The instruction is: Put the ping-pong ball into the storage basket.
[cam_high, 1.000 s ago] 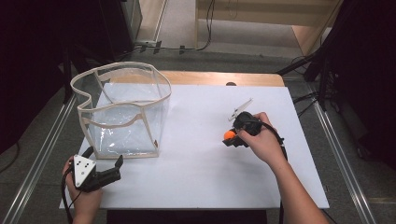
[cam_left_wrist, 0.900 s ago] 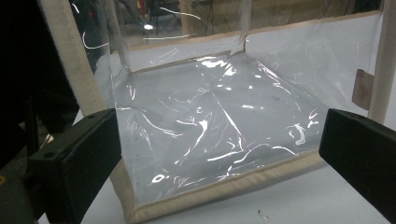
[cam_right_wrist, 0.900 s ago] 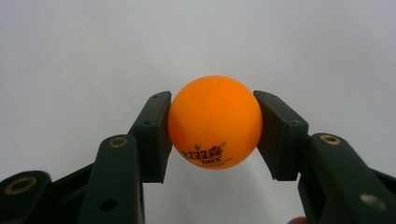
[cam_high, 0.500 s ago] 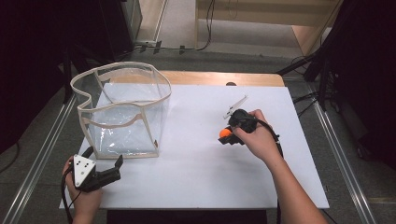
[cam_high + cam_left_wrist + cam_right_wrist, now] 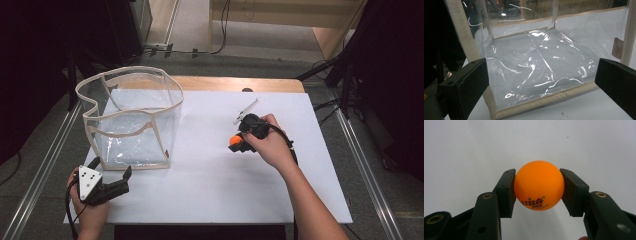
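An orange ping-pong ball [image 5: 538, 184] sits clamped between the two black jaws of my right gripper [image 5: 538, 192], above the white tabletop. In the high view the orange ball [image 5: 234, 140] shows at the tip of the right gripper [image 5: 239, 141], right of the table's middle. A clear plastic bag with beige trim [image 5: 131, 117] stands open-topped at the left. My left gripper [image 5: 112, 173] rests at the near left corner, jaws wide apart, pointing at the bag's near wall [image 5: 541, 72] with nothing between them.
The white table surface [image 5: 210, 180] spreads between the two hands. A thin clear strip [image 5: 246, 110] lies just beyond the right hand. Metal rails [image 5: 40, 175] run along both sides of the table, and a wooden edge [image 5: 235, 84] borders the far side.
My right gripper with the orange ball has drifted slightly left and away from the person. The left gripper and the bag have stayed put.
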